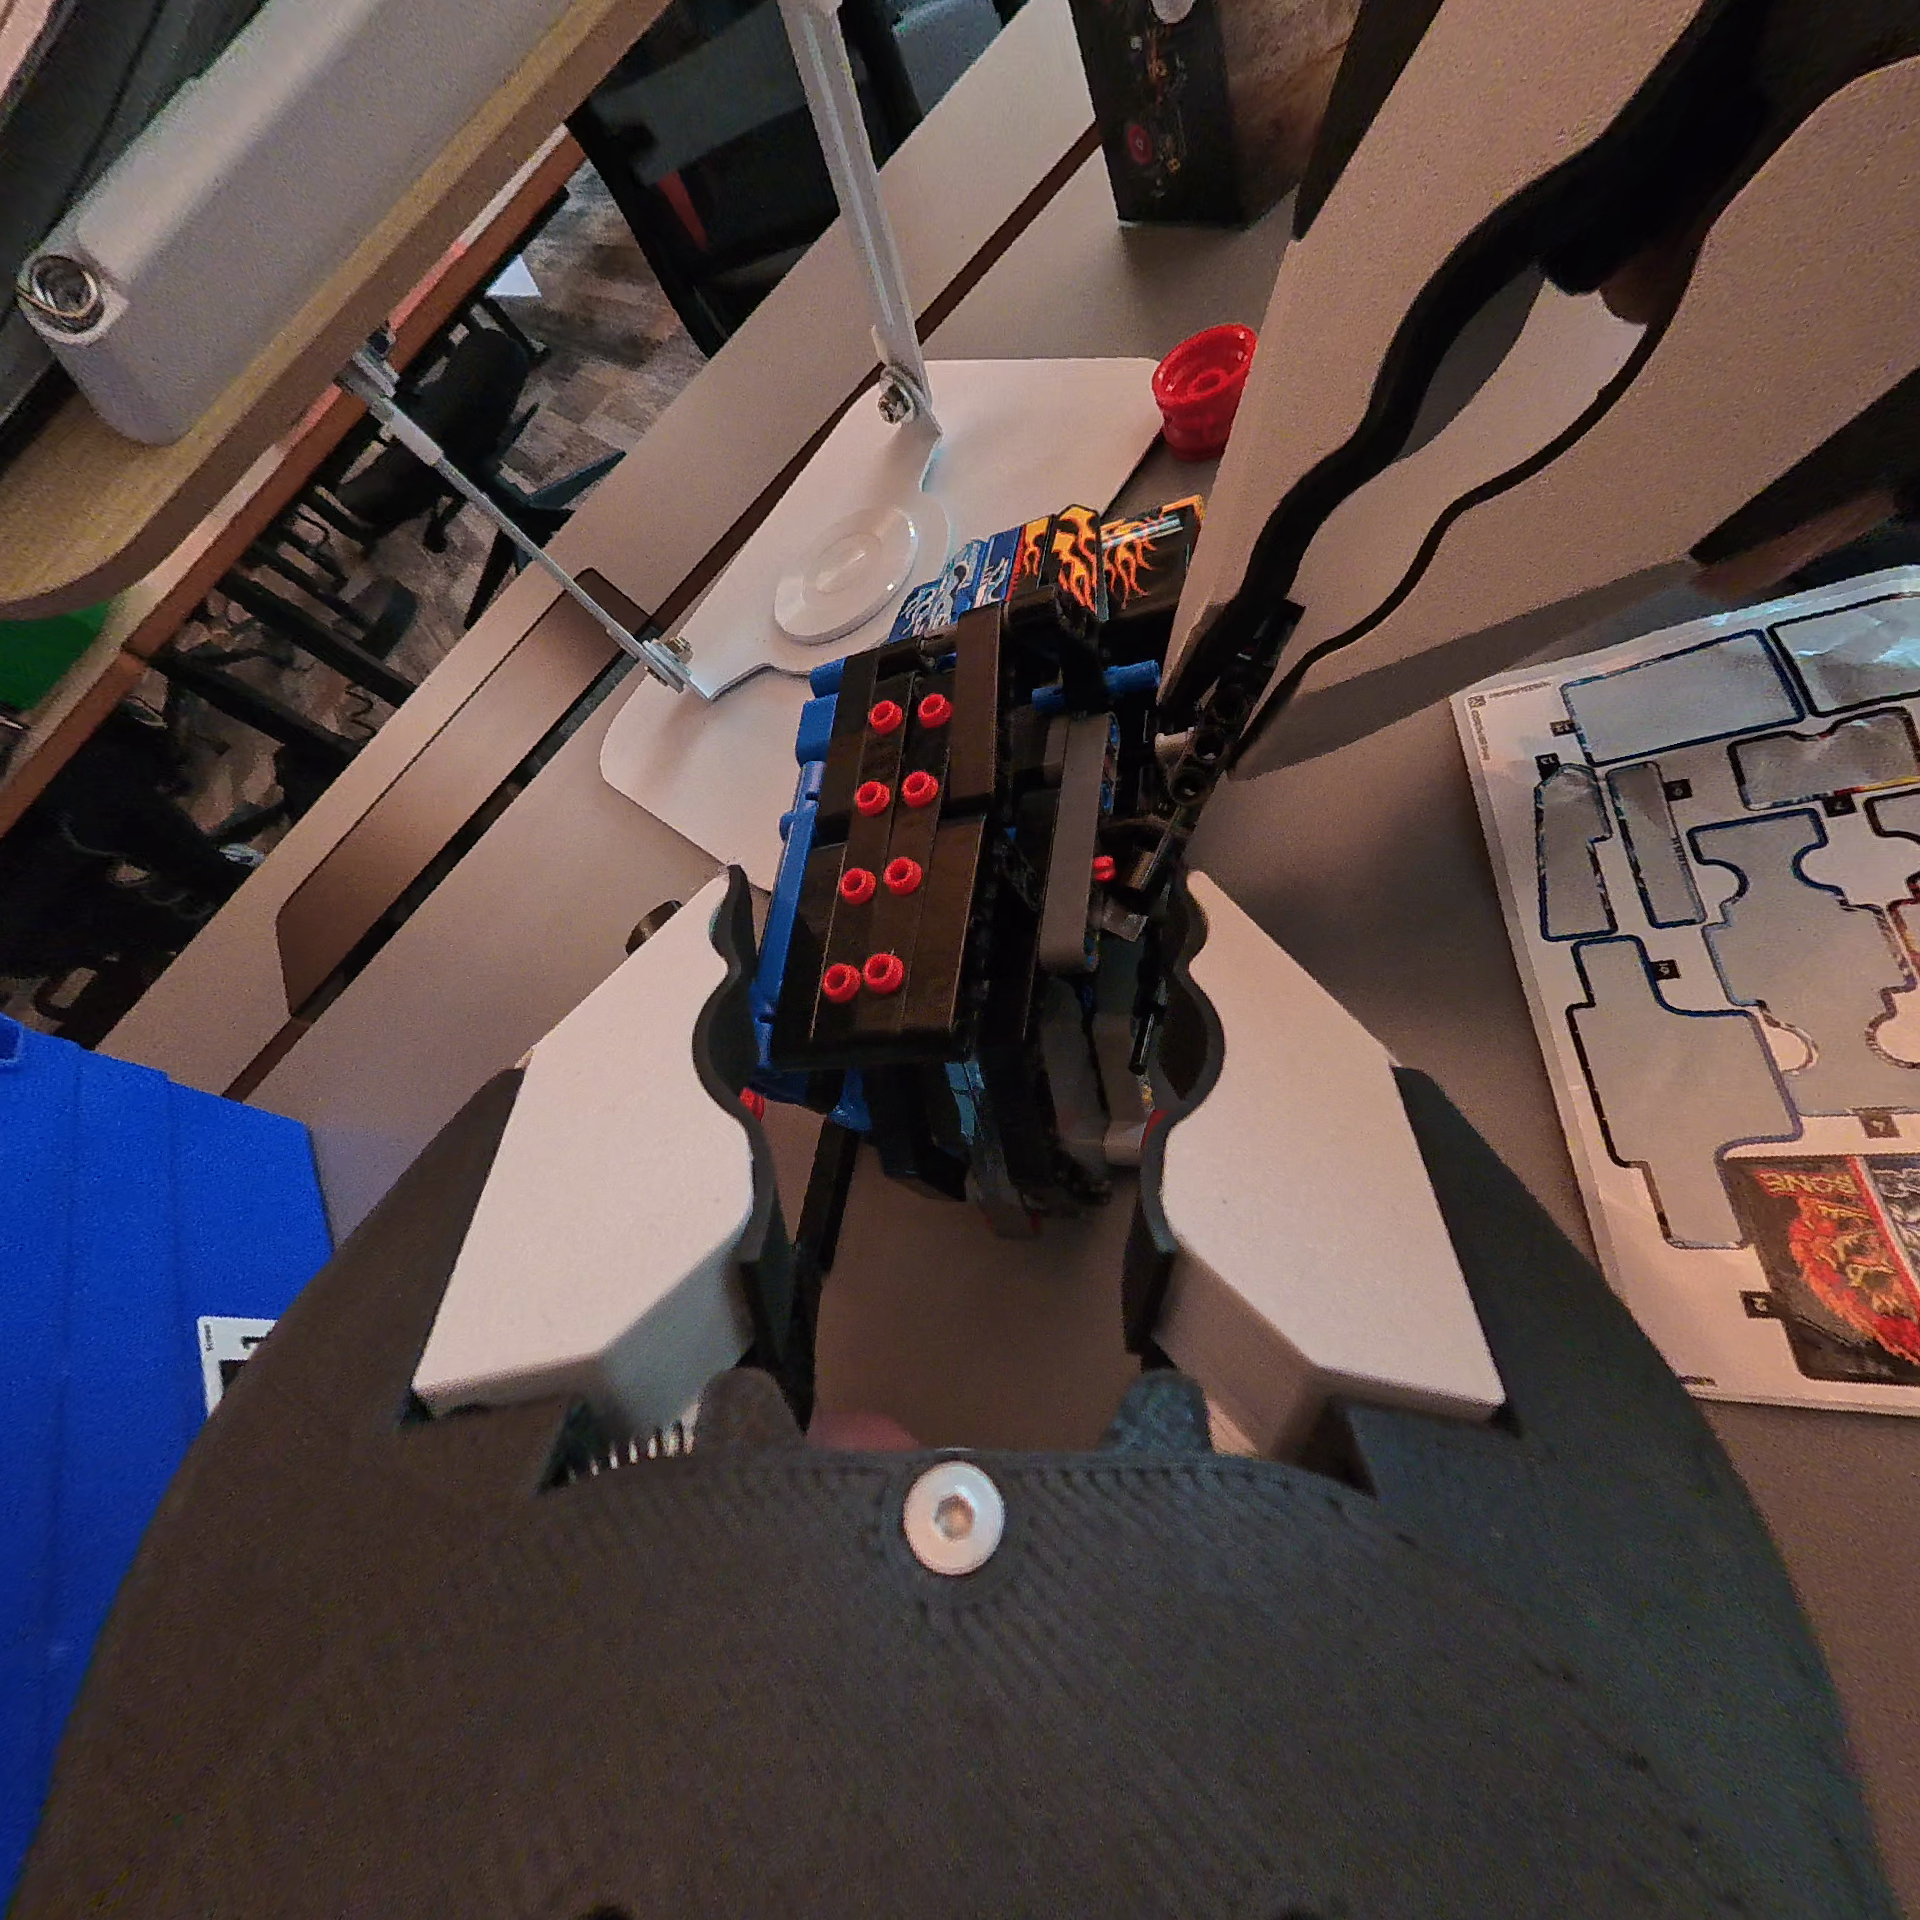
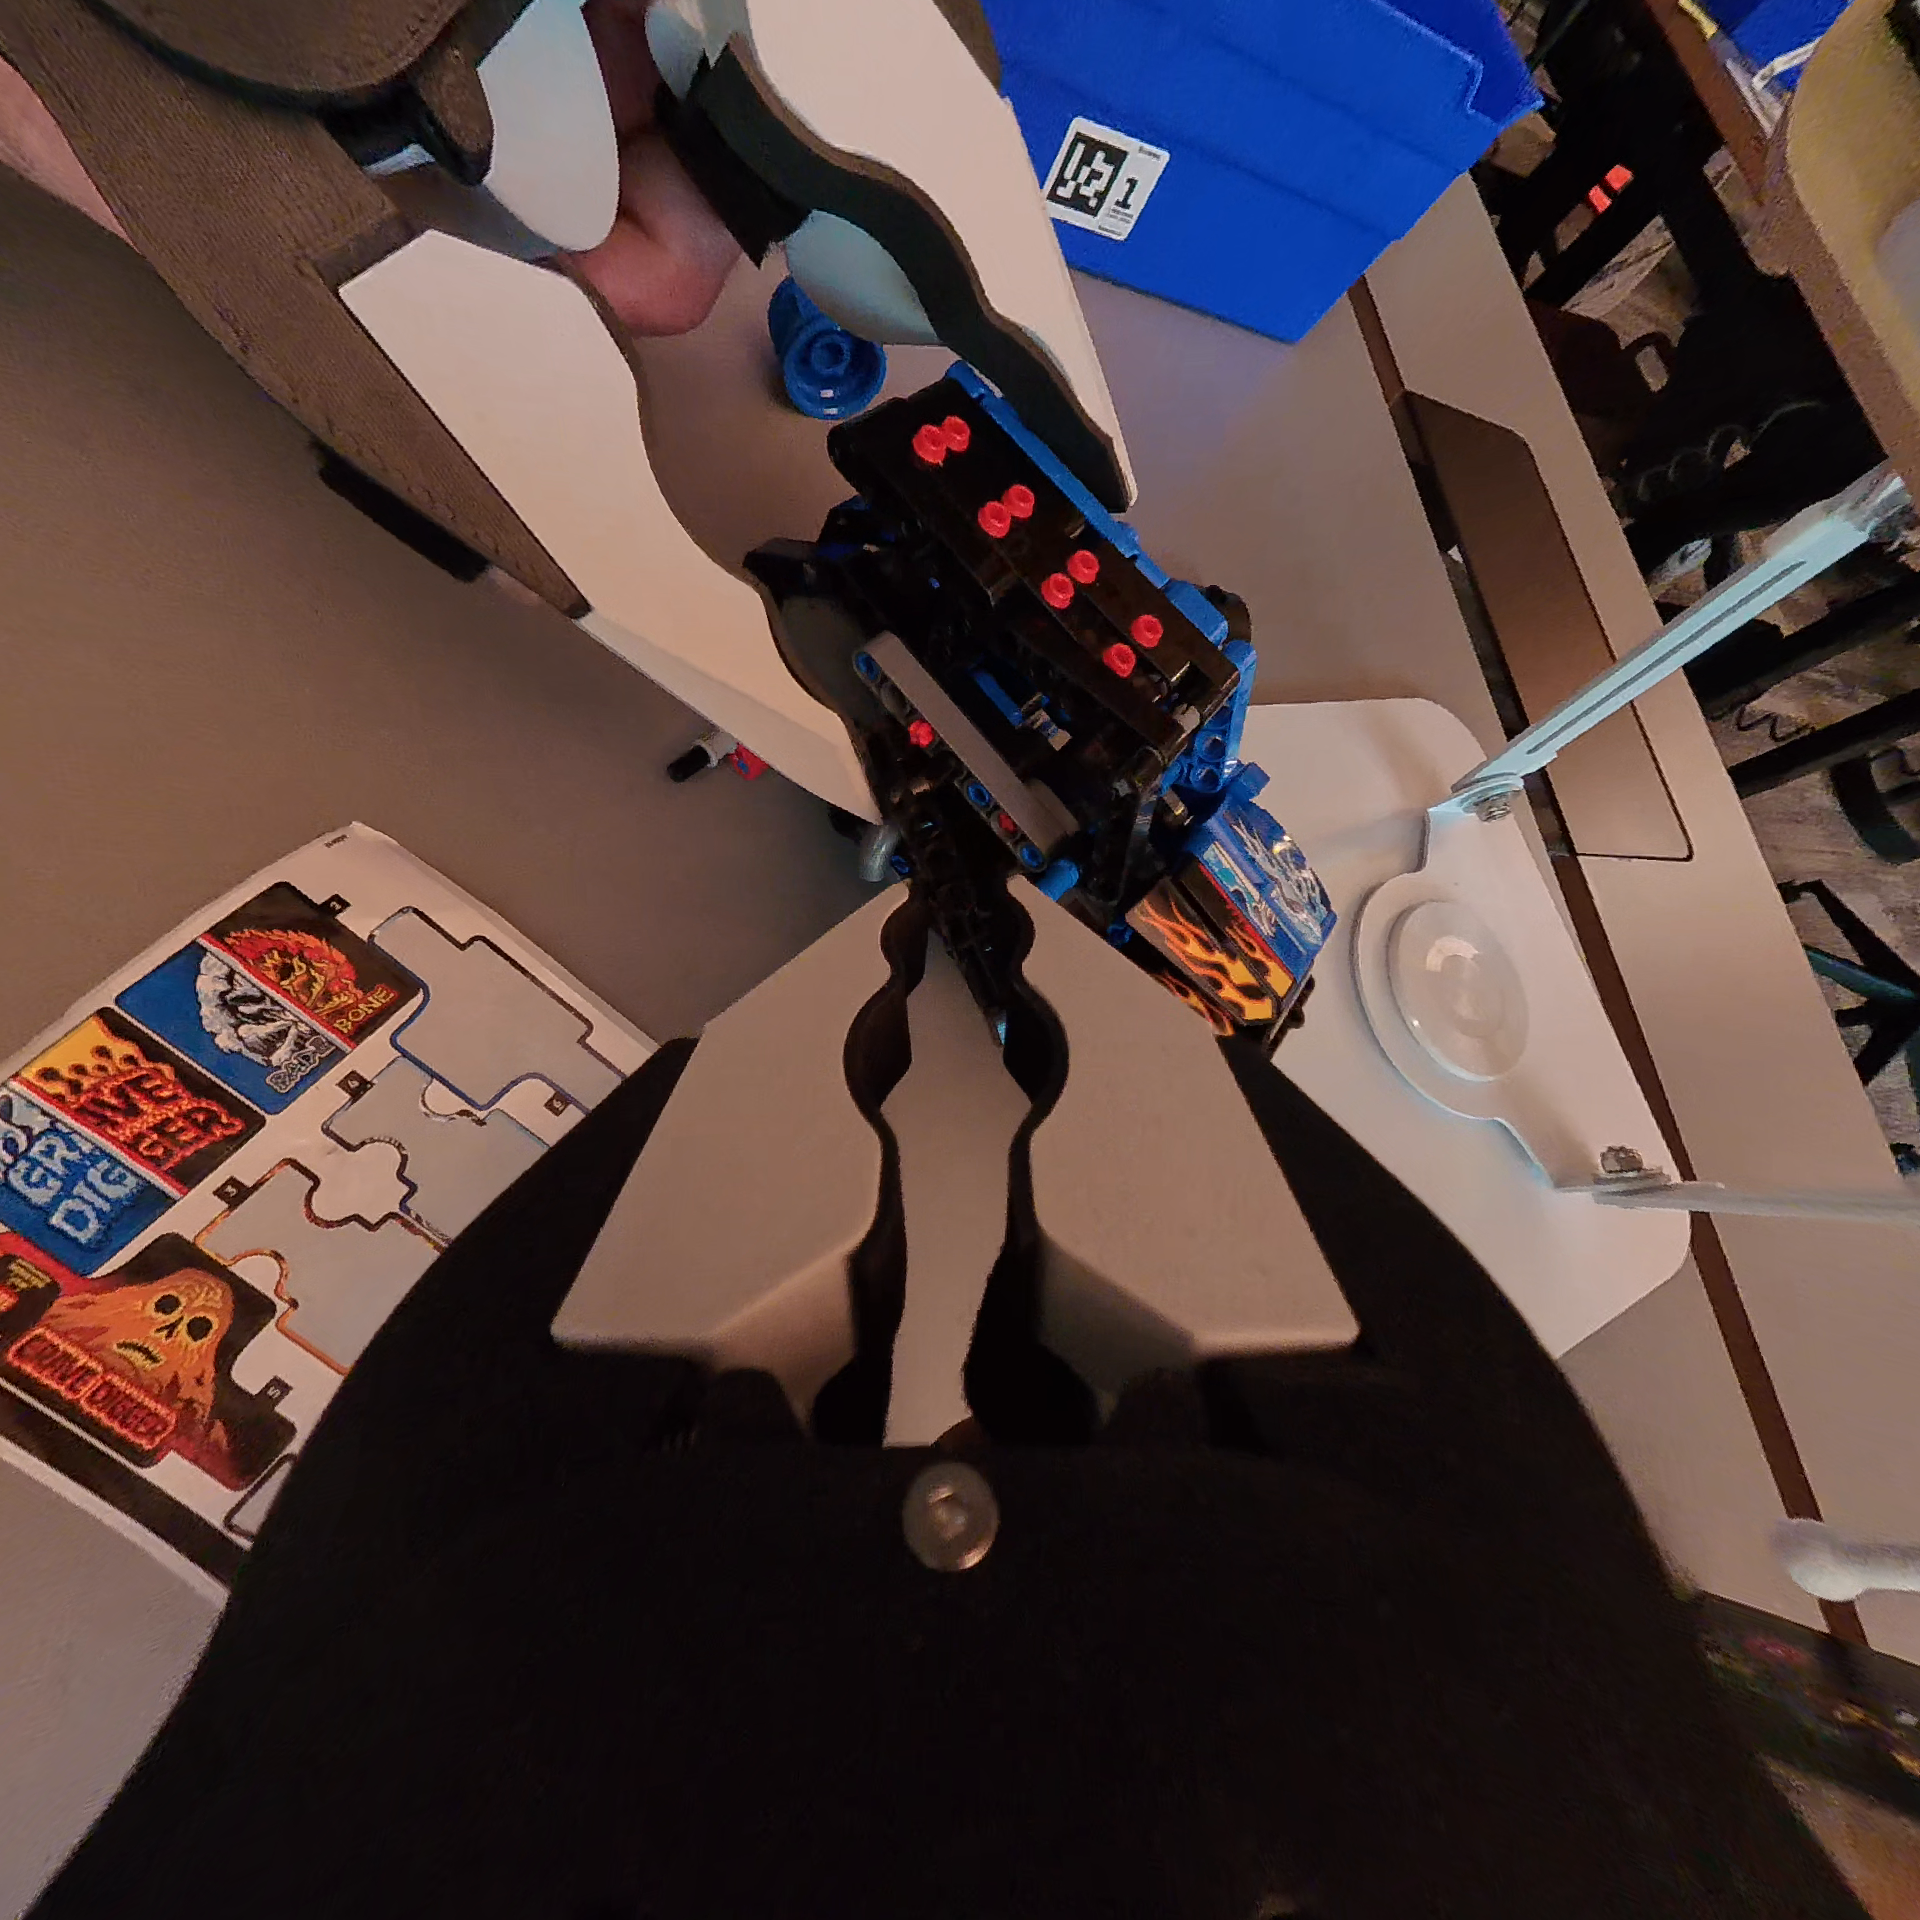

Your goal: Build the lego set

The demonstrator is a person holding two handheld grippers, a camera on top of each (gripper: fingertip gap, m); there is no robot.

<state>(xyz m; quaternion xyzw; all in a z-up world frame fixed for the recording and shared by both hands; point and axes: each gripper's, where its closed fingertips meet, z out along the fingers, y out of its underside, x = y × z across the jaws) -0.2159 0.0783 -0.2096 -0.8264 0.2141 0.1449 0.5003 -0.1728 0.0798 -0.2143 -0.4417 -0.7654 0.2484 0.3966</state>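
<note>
Black and blue lego model [image 1: 925, 862] with red studs on top sits right between the left gripper [image 1: 956, 997] fingers, which are clamped on its two sides. The right gripper [image 2: 961, 971] has its fingers nearly together, pinching a thin black beam at the model's edge. A red wheel hub [image 1: 1200, 390] sits on the grey table [image 1: 1382, 914] beyond the left fingertips, and a sticker sheet [image 1: 1714, 935] lies off to their right.

My left gripper [image 1: 956, 997] has its two fingers spread wide, each pressing in from a side. My right gripper [image 2: 961, 935] reaches in from across, its fingers pinched almost together at the tips.
</note>
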